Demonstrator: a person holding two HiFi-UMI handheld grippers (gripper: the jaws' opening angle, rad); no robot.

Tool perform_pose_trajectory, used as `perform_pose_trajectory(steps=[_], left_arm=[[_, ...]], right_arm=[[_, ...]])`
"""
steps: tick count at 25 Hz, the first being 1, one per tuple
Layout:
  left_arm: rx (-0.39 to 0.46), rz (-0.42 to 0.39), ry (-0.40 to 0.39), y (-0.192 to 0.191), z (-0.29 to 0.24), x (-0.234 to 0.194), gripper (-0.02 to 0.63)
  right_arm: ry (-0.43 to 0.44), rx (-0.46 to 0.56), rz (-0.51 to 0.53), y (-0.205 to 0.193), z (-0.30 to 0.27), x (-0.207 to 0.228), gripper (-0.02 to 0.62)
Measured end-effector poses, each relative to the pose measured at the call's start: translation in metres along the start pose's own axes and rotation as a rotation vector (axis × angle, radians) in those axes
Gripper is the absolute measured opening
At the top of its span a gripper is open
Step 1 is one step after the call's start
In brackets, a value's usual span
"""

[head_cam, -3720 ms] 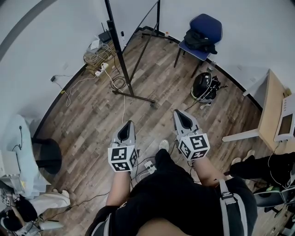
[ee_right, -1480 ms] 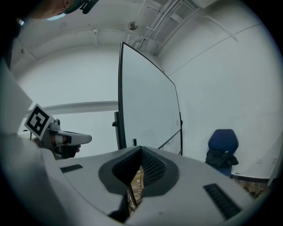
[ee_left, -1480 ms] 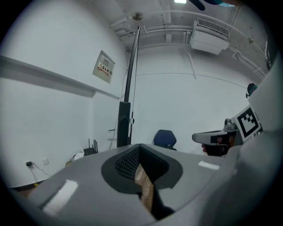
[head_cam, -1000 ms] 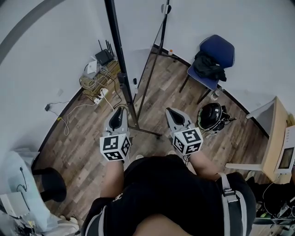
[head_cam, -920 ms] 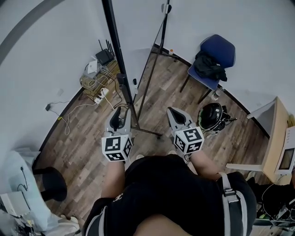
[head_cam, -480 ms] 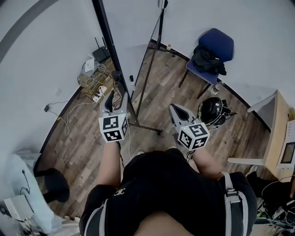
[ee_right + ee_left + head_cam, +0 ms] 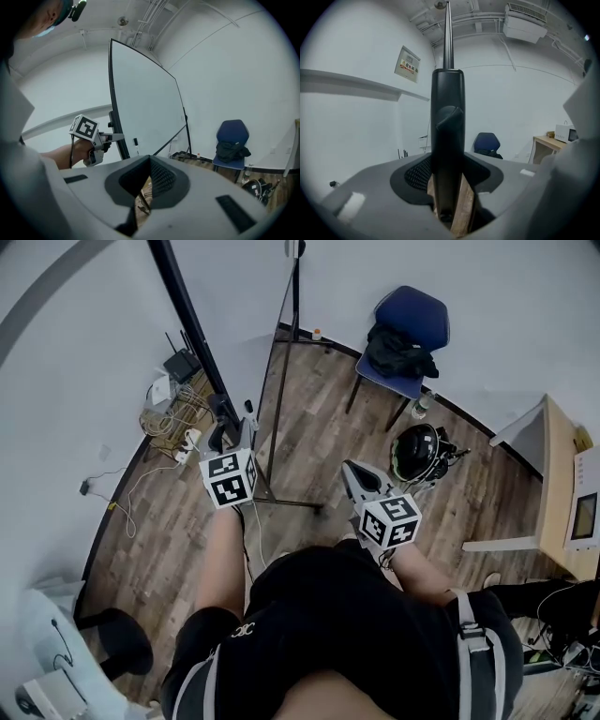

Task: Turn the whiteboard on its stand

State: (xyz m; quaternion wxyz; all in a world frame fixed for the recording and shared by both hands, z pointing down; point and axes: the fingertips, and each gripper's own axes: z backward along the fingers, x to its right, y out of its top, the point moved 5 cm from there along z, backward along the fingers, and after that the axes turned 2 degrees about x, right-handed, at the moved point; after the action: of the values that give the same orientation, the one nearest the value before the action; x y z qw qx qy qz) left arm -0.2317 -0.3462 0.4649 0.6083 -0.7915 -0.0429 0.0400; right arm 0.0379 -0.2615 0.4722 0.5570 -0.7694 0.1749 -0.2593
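The whiteboard [image 7: 145,103] stands upright on its black stand, and the head view looks down along its near side post [image 7: 183,315]. My left gripper [image 7: 225,432] is at that post, and the post [image 7: 448,117] rises between its wide-apart jaws. Strips of floor show beside the post, so the pads are not pressing on it. The right gripper view shows my left gripper [image 7: 118,136] beside the board's left edge. My right gripper [image 7: 352,470] hangs lower and to the right, away from the stand, with its jaws [image 7: 150,161] together and nothing between them.
The stand's foot bar [image 7: 281,503] lies on the wooden floor between my grippers. A blue chair [image 7: 403,324] with a dark garment and a helmet [image 7: 414,451] are to the right. Cables and a router [image 7: 173,395] lie by the left wall. A wooden desk [image 7: 553,484] is far right.
My left gripper has moved forward and left to the stand's post, and its jaws have opened around it. The right gripper has kept its place.
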Motion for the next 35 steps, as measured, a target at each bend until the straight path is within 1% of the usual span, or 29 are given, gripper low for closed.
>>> perform_pose_trajectory(steps=[5,14,23,27,35], left_arm=[[-0.018,-0.018,0.018,0.000,-0.002,0.004,0.199],[0.033,-0.036,0.011,-0.005,0.011,0.003,0.199],[0.058,-0.032,0.005,-0.010,0.030,0.001,0.201],[0.068,-0.028,0.004,-0.012,0.039,-0.002,0.199],[0.093,-0.039,-0.025,-0.017,0.060,-0.005,0.201]], right_arm=[[0.008,-0.019,0.003,-0.007,0.000,-0.004,-0.003],[0.016,-0.020,0.010,-0.008,-0.008,-0.009,-0.002],[0.041,-0.019,0.020,-0.007,-0.015,-0.017,-0.002],[0.037,-0.020,0.020,-0.008,-0.017,-0.019,-0.003],[0.035,-0.040,0.022,-0.015,-0.015,-0.027,-0.003]])
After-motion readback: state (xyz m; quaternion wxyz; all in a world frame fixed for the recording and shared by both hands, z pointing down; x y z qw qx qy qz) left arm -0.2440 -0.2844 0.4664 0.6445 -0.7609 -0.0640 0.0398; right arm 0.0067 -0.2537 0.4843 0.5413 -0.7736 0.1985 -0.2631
